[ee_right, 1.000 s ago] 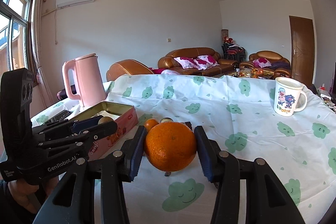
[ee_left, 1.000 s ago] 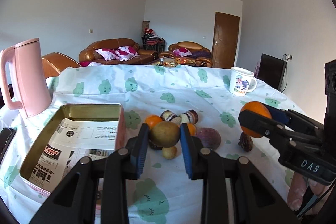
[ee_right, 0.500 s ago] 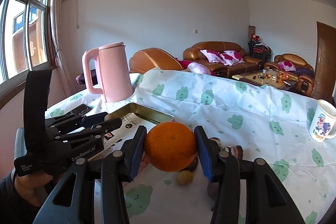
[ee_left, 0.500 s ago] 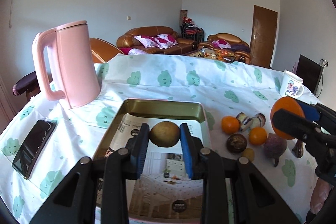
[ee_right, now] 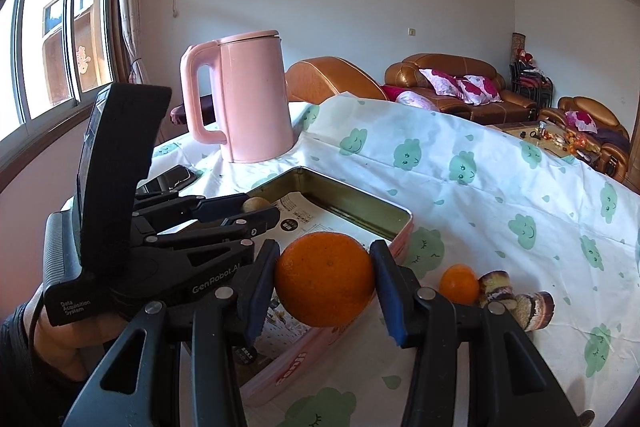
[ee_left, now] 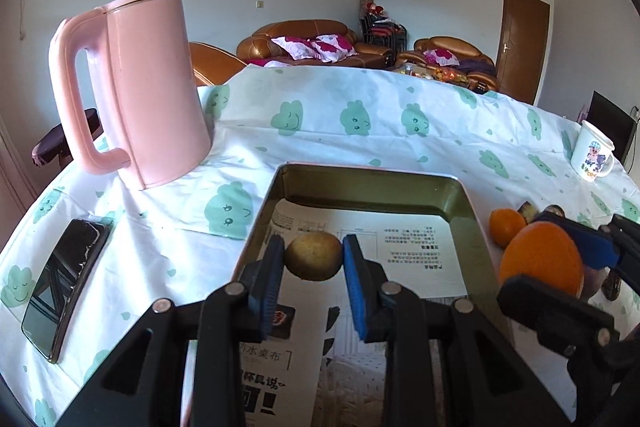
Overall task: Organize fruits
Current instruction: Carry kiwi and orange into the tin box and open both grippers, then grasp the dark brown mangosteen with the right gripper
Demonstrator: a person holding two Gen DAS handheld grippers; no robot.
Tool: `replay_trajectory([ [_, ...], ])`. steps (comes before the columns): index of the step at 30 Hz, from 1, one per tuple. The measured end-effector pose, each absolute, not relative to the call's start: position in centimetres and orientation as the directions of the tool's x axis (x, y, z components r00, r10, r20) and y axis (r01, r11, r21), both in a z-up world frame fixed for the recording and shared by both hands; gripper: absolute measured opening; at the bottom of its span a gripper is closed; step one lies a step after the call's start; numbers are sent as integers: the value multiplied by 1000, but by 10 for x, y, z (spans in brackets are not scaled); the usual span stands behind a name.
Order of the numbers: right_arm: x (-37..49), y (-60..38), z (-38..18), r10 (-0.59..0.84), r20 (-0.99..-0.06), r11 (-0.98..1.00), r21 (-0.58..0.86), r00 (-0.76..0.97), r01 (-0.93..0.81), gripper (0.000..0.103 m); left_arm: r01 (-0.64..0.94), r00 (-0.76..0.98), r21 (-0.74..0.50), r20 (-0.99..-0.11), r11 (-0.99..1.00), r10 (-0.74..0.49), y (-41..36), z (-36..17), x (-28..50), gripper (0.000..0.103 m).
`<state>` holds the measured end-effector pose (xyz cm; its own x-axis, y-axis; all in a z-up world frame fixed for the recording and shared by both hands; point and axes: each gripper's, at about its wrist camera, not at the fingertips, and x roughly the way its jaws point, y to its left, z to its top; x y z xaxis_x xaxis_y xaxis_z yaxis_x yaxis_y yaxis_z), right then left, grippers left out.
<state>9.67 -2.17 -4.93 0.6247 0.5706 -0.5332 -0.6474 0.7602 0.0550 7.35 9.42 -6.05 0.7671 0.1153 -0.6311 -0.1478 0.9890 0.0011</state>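
Note:
My left gripper point(ee_left: 314, 259) is shut on a brown-green round fruit point(ee_left: 314, 255) and holds it over the left part of a gold metal tin point(ee_left: 372, 185) lined with newspaper. It shows from the side in the right wrist view point(ee_right: 256, 209). My right gripper point(ee_right: 325, 277) is shut on a large orange point(ee_right: 325, 278) just above the tin's right wall point(ee_right: 380, 223). The orange also shows in the left wrist view point(ee_left: 540, 265). A small tangerine point(ee_right: 458, 285) and sliced purple-skinned pieces point(ee_right: 516, 297) lie on the cloth to the right of the tin.
A pink kettle point(ee_left: 140, 87) stands left behind the tin. A black phone point(ee_left: 64, 287) lies at the table's left edge. A white printed mug point(ee_left: 592, 157) stands at the far right. The tablecloth point(ee_left: 360, 119) is white with green clouds.
Both grippers moved left, away from the fruit pile. The left one has gone lower and deeper over the tin with its fruit; the right one has brought the orange to the tin's right wall.

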Motion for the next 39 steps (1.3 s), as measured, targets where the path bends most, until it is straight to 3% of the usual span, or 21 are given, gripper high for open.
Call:
replay_trajectory([
  [21, 122, 11, -73, 557, -613, 743, 67, 561, -666, 50, -154, 757, 6, -642, 988, 122, 112, -64, 73, 33],
  [24, 119, 9, -70, 551, -605, 748, 54, 574, -661, 56, -143, 760, -10, -642, 990, 104, 112, -63, 70, 37],
  [28, 111, 2, -62, 551, -591, 755, 52, 589, -654, 64, -133, 766, -52, -640, 990, 70, 113, -59, 60, 52],
  [30, 100, -7, -55, 534, -577, 767, 22, 618, -641, 64, -131, 781, -49, -620, 990, 73, 110, -53, 50, 67],
  [32, 87, -23, -49, 522, -553, 775, -11, 649, -632, 64, -128, 810, -45, -581, 991, 79, 104, -43, 39, 100],
  [39, 65, -129, -45, 377, -525, 894, -9, 763, -448, 65, -22, 857, -43, -515, 999, -4, 54, -21, 24, 103],
])
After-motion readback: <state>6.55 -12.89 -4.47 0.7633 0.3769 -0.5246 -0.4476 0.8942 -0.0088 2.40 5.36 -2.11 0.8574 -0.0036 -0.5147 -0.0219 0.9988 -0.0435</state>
